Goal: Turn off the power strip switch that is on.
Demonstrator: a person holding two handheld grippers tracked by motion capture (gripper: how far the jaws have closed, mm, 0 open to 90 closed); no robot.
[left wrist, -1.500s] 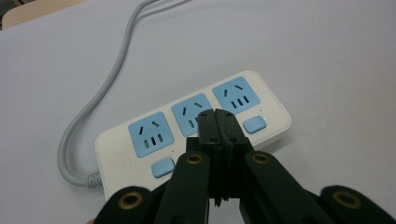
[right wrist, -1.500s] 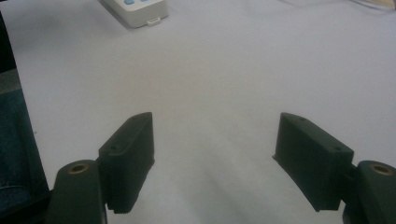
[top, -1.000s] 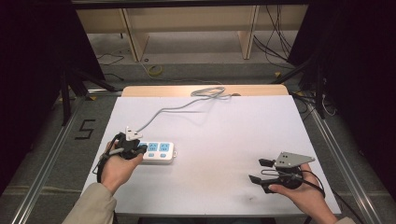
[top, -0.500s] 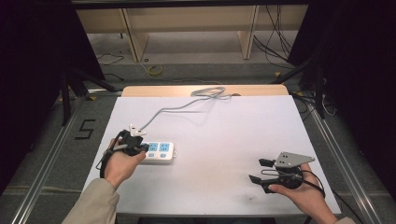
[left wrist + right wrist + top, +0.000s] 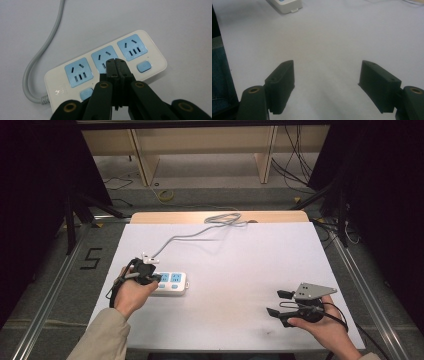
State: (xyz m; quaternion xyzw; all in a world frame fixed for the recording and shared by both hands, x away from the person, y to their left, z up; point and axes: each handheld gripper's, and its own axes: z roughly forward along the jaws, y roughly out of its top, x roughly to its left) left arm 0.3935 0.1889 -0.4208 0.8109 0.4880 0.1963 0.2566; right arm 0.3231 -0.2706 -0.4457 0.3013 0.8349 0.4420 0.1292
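The left gripper, jaws pressed together, tips over the power strip's middle blue socket; a logo below-left is too small to read. The right gripper is spread wide above bare table; a "5" marks the floor.

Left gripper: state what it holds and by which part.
Nothing. The left gripper is shut with its tips together over the white plastic power strip with blue sockets; contact cannot be told.

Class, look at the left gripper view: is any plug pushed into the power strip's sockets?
No, all three blue sockets of the power strip stand empty.
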